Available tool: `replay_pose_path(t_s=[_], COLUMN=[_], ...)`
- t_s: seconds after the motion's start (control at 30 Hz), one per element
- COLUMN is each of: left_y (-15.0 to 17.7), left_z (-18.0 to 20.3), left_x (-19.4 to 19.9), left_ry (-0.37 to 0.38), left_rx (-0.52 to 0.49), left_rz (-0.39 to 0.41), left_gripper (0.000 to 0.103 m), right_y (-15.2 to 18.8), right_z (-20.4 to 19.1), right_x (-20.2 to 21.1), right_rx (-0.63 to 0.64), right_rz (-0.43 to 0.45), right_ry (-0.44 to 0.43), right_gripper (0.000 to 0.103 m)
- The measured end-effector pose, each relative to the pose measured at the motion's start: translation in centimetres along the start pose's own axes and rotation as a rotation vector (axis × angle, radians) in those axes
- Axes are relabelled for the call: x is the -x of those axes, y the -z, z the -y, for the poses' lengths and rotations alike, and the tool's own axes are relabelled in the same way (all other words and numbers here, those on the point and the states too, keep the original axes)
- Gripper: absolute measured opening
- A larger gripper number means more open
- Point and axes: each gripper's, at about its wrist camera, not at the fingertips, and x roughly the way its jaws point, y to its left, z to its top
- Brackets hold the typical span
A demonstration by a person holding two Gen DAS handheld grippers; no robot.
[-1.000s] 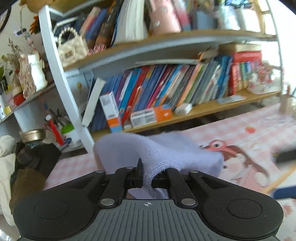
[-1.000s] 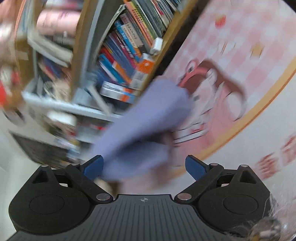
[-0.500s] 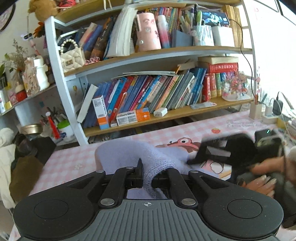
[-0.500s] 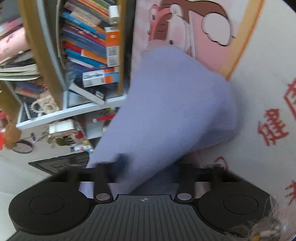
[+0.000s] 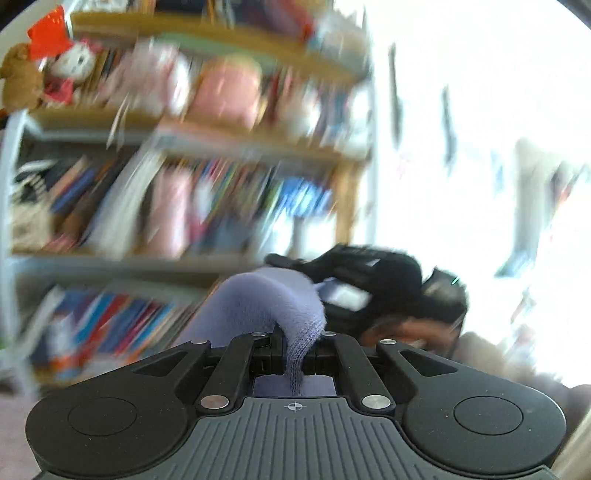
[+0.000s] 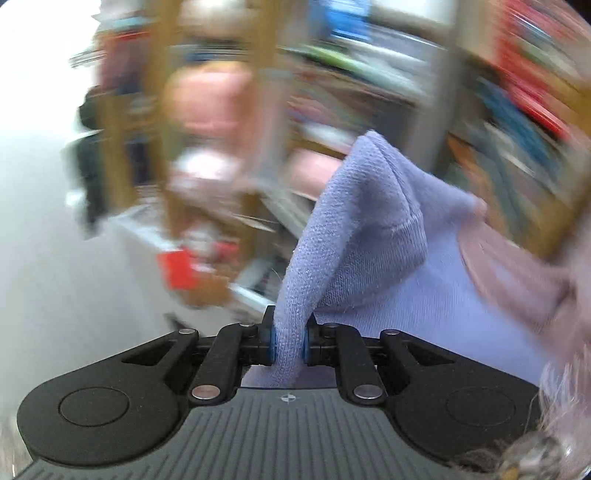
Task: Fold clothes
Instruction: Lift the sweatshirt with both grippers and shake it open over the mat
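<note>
Both grippers (image 5: 294,347) level, pinching garment (image 6: 354,229)

A blurred bookshelf (image 5: 192,155) fills the left wrist view from nine to one o'clock, its rows of books (image 5: 110,317) smeared. A brown teddy bear (image 5: 18,85) sits at ten o'clock beside a red flag (image 5: 50,31), and a bright window (image 5: 480,147) glares at two o'clock.

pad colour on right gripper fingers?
Blue pads, pinching the lavender knit garment; clearest in right wrist view.
</note>
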Motion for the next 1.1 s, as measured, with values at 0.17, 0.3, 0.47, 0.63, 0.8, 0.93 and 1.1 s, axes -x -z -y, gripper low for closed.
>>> replay_pose_path(t_s=[0.17, 0.3, 0.47, 0.63, 0.8, 0.93, 1.1], left_y=[-3.1, 0.2, 9.4, 13.6, 13.6, 14.9, 15.6], left_z=[-1.5, -5.0, -10.9, -14.3, -16.4, -18.9, -20.5], left_x=[2.1, 1.5, 0.1, 0.7, 1.2, 1.8, 2.5], left_ry=[0.121, -0.009, -0.224, -0.338, -0.361, -0.414, -0.468], left_rx=[0.1, 0.198, 0.333, 0.346, 0.358, 0.41, 0.457], left_rz=[0.171, 0.021, -0.358, -0.558, -0.603, -0.657, -0.693], left_gripper=[0.005, 0.005, 0.005, 0.005, 0.005, 0.005, 0.009], right_y=[-2.5, 0.0, 8.7, 13.7, 15.6, 18.7, 20.0], right_z=[-7.2, -5.8, 6.4, 13.4, 11.1, 9.9, 11.6], right_x=[-4.9, -9.5, -11.5, -10.9, -14.6, -17.3, -16.9], right_rx=[0.175, 0.226, 0.076, -0.157, 0.002, 0.158, 0.14], right_rz=[-0.095, -0.304, -0.544, -0.566, -0.585, -0.653, -0.696], right_ry=[-0.166, 0.066, 0.554, 0.73, 0.709, 0.595, 0.643], right_gripper=[0.012, 0.012, 0.012, 0.012, 0.012, 0.014, 0.039])
